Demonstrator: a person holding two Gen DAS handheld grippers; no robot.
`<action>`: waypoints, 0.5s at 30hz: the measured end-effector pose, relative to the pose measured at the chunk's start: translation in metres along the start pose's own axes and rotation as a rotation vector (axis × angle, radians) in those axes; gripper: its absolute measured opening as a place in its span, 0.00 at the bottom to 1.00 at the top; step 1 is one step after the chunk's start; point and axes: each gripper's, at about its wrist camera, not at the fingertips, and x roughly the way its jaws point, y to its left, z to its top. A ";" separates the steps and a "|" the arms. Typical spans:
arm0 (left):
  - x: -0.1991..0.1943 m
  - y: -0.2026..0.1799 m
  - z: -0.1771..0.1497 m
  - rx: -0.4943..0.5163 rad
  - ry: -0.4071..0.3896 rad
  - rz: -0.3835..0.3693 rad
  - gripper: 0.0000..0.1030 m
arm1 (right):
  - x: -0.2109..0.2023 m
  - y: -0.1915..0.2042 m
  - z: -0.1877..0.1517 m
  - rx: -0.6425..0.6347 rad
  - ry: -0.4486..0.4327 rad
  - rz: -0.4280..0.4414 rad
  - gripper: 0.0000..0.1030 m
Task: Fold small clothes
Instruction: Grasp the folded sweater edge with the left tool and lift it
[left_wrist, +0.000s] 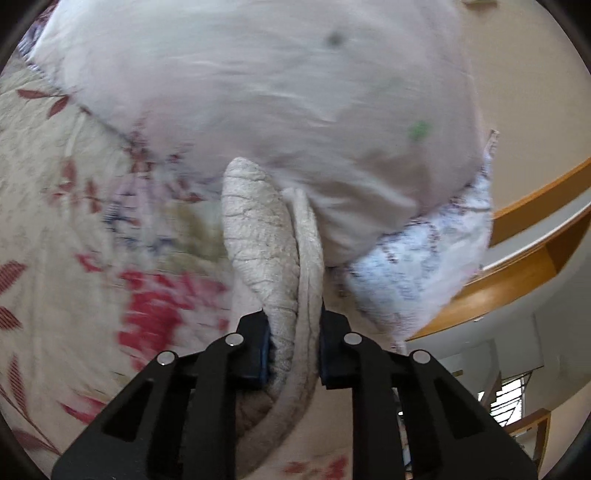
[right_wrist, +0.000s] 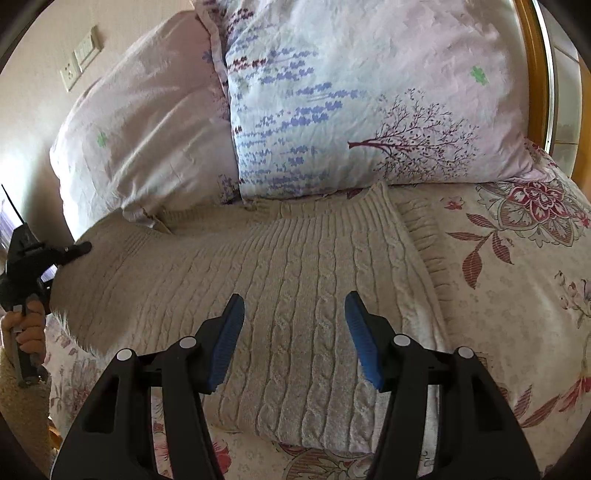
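A cream cable-knit sweater lies spread on the flowered bedspread, its far edge against the pillows. My left gripper is shut on a fold of the sweater, which rises between its jaws; the view is blurred. The left gripper also shows in the right wrist view at the sweater's left edge, lifting it. My right gripper is open and empty, with blue pads, hovering just above the sweater's middle.
Two pillows stand at the head of the bed: a pale pink one on the left and a white one with purple print to its right. A wooden headboard runs behind. Wall sockets are at upper left.
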 end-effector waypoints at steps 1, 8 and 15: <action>0.003 -0.010 -0.001 -0.006 0.002 -0.023 0.17 | -0.001 -0.001 0.001 0.003 -0.003 0.006 0.57; 0.043 -0.072 -0.024 -0.008 0.052 -0.114 0.17 | -0.013 -0.019 0.005 0.073 -0.022 0.087 0.57; 0.131 -0.105 -0.076 -0.012 0.226 -0.154 0.17 | -0.010 -0.036 0.007 0.147 0.003 0.168 0.57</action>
